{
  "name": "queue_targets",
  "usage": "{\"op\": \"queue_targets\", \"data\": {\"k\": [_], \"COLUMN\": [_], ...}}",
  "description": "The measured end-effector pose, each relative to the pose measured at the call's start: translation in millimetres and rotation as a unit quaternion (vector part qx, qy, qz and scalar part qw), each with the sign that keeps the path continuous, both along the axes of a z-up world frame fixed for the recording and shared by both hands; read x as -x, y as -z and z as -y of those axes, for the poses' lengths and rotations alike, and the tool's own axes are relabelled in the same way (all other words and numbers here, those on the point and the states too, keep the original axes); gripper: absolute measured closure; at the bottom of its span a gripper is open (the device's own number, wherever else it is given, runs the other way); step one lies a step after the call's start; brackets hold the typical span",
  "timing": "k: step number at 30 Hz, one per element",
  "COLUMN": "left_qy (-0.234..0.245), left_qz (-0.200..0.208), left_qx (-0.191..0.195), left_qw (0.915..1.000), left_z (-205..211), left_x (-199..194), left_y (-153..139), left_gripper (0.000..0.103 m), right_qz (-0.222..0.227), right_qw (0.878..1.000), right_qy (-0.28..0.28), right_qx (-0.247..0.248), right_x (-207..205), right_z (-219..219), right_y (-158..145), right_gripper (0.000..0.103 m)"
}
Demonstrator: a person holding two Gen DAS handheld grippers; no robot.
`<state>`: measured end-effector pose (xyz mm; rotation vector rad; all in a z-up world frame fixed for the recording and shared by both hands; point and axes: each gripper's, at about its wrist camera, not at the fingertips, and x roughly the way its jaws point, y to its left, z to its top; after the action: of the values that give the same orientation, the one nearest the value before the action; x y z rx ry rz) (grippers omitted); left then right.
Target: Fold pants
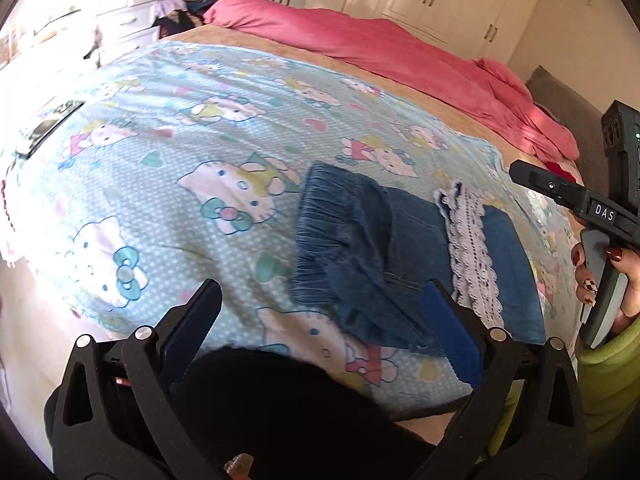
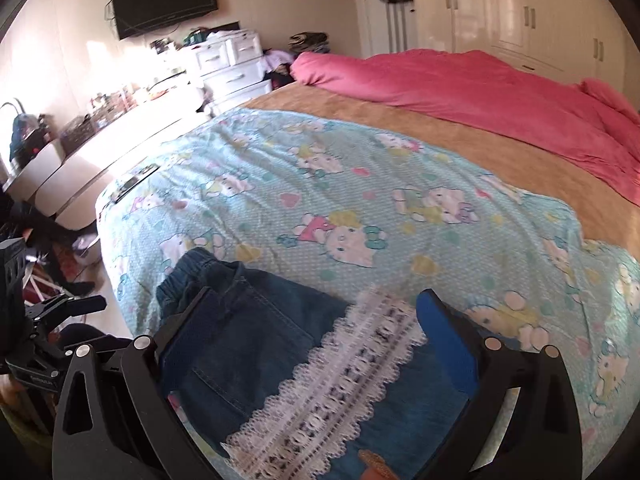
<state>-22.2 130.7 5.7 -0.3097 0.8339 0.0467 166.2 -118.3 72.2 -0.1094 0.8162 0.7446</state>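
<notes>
The pants [image 1: 384, 256] lay folded on the blue cartoon-print sheet [image 1: 168, 152], in the lower right of the left wrist view and the lower centre of the right wrist view. Their long axis ran from the elastic waistband [image 1: 320, 236] at left to the lace trim [image 1: 472, 248] at right. The left gripper [image 1: 320, 332] hung with fingers spread, empty, the waistband end just beyond its tips. The right gripper [image 2: 312, 344] was likewise spread and empty, directly over the lace end, judged the nearer for a further fold
</notes>
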Motion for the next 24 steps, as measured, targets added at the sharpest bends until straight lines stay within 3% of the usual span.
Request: {"op": "queue_targets", "data": {"k": [9,24], "left_qy": [-0.003,0.022], "left_qz": [-0.013,-0.048], "left_qx": [0.022,0.035], "left_qw": [0.9997,0.9980], "left_z": [-13,-4], "left_x": [-7,-35], "left_y": [11,24], "left_gripper": [0.009,0.010], "right_qz": [-0.063,-0.098], "right_qw": [0.994,0.975], "right_qy": [-0.090,-0.190], "right_qx": [0.011,0.055], "right_x": [-25,-38], "right_z": [-69,-141], "right_y": [12,31], "right_gripper": [0.005,0.005]}}
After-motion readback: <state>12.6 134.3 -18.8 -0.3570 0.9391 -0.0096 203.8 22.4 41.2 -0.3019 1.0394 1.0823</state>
